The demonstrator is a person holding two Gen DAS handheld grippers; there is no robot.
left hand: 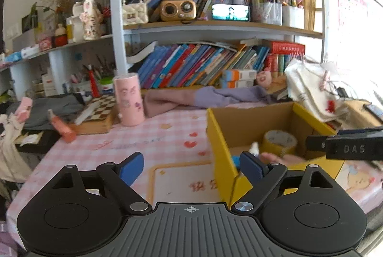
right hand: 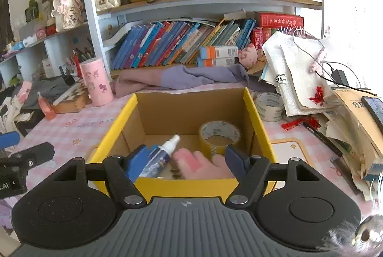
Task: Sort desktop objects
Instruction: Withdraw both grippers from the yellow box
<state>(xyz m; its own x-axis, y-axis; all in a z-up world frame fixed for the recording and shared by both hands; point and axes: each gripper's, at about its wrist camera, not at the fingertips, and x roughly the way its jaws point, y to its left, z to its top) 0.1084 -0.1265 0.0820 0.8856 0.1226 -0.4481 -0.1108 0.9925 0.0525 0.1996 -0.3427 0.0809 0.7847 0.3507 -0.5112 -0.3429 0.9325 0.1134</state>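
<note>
While both grippers sit over the yellow cardboard box (right hand: 257,118), the sorting looks partly done: a yellow tape roll (right hand: 219,134) and a small white spray bottle (right hand: 162,154) already lie inside it, along with a blurred pink thing (right hand: 198,164) I honestly can't identify.

The right gripper (right hand: 185,161) has its jaws spread apart over the near edge of the box. The bottle sits just beside the left pad and the pink thing lies between them, but neither pad presses on anything as far as I can tell.

The left gripper (left hand: 191,168) is wide and empty, straddling the box's left wall above the pink checked tablecloth (left hand: 148,137).

My take on doing this bit well: lift clear of the box walls before swinging away, so a finger doesn't hook the rim and drag the whole box. Next candidates seem to be the white tape roll (right hand: 270,106) right of the box and the orange bottle (right hand: 45,108) by the chessboard (right hand: 71,99).
</note>
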